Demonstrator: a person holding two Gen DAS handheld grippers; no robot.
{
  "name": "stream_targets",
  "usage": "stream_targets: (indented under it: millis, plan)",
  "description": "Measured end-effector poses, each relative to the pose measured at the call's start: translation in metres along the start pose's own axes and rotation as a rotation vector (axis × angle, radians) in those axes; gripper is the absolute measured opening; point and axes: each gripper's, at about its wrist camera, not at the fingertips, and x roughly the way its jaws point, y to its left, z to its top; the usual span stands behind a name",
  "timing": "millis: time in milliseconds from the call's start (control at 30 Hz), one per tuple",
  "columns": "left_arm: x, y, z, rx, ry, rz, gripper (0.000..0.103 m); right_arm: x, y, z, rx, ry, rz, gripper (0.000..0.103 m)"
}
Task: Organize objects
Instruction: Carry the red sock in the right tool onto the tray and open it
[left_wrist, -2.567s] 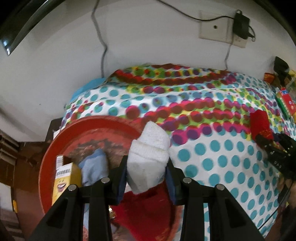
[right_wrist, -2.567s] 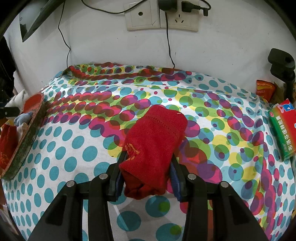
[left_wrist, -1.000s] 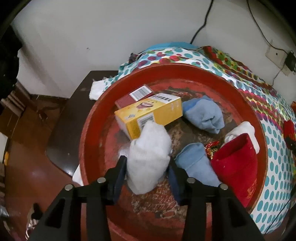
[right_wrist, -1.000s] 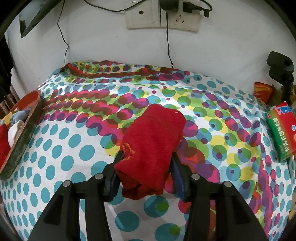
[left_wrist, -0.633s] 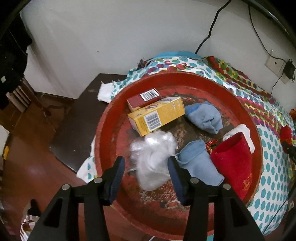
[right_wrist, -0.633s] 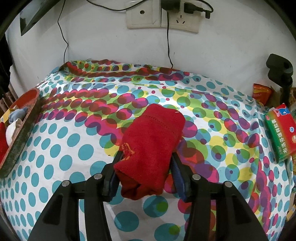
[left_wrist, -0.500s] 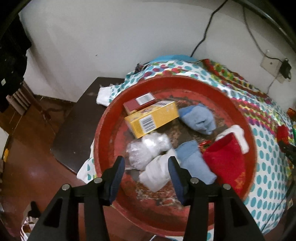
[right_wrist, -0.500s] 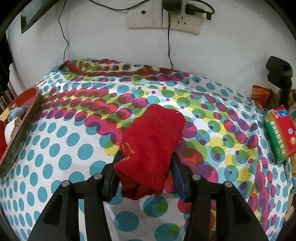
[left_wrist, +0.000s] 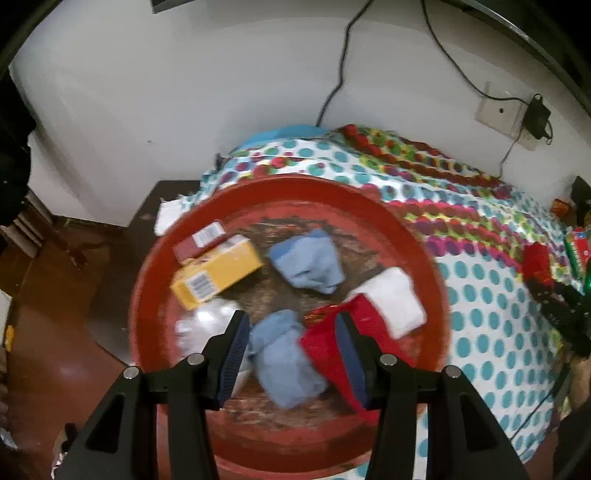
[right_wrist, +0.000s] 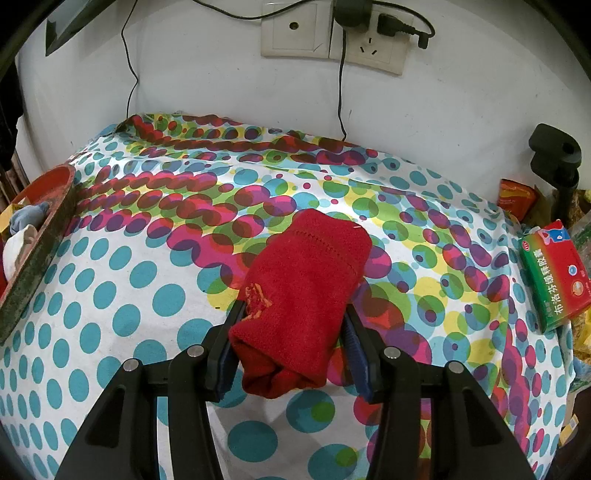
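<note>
**Jaws clenched on a red sock, the other pair released over the tray**

Jaws of our right gripper (right_wrist: 291, 341) are clenched on a rolled red sock (right_wrist: 304, 295), squeezing it at its lower half, while its far end points to twelve o'clock above the polka-dot tablecloth (right_wrist: 122, 280). Whether it still touches the cloth we cannot tell. Our left gripper (left_wrist: 291, 349) stands released above the round red tray (left_wrist: 439, 280), nothing pressed between its pads.

We judge the sock light, soft and springy: a thick knit that gives under the pads and is not fragile. It will sag rather than slip, so a hold across the middle of the roll suits it best, keeping the folds together.

In the tray lie more soft bundles: a blue sock roll (left_wrist: 284, 360) at six o'clock, another blue roll (left_wrist: 308, 264) near the centre, a red sock (left_wrist: 354, 332) at four o'clock touching a white one (left_wrist: 397, 301). A pale, glossy bundle (left_wrist: 207, 325) at eight o'clock is too blurred to name. Stiff things sit at ten o'clock: a yellow carton (left_wrist: 218, 275) and a small red box (left_wrist: 199, 240) just beside it. The tray floor looks worn and mottled. On the tabletop at three o'clock rests a glossy green-and-red box (right_wrist: 552, 273).
</note>
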Motion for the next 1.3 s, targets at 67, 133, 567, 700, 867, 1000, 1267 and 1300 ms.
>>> stream_targets:
  millis: [67, 133, 567, 700, 867, 1000, 1267, 1300]
  plan:
    - [0.0, -0.008, 0.002, 0.015, -0.004, -0.013, 0.05, 0.0, 0.001, 0.0, 0.001, 0.0, 0.0, 0.047]
    - [-0.001, -0.013, 0.002, 0.025, -0.012, -0.012, 0.05, 0.0, 0.001, 0.0, -0.003, -0.001, -0.004, 0.047]
    - [0.007, 0.006, -0.004, 0.002, 0.015, -0.047, 0.05, -0.002, 0.008, 0.002, 0.014, 0.013, -0.023, 0.04]
    - [0.007, 0.022, -0.004, -0.048, 0.027, -0.053, 0.05, -0.01, 0.009, 0.007, 0.045, 0.028, -0.018, 0.035]
    - [0.001, 0.035, -0.004, -0.068, 0.019, -0.059, 0.05, -0.027, 0.013, 0.013, 0.078, 0.015, 0.007, 0.033]
    - [-0.008, 0.043, -0.004, -0.079, 0.004, -0.064, 0.05, -0.041, 0.025, 0.018, 0.078, 0.001, 0.023, 0.033]
    - [-0.018, 0.066, -0.003, -0.116, -0.016, -0.066, 0.05, -0.067, 0.088, 0.043, -0.017, -0.043, 0.099, 0.033]
    - [-0.019, 0.068, -0.003, -0.12, -0.015, -0.061, 0.05, -0.069, 0.097, 0.046, -0.033, -0.046, 0.106, 0.033]
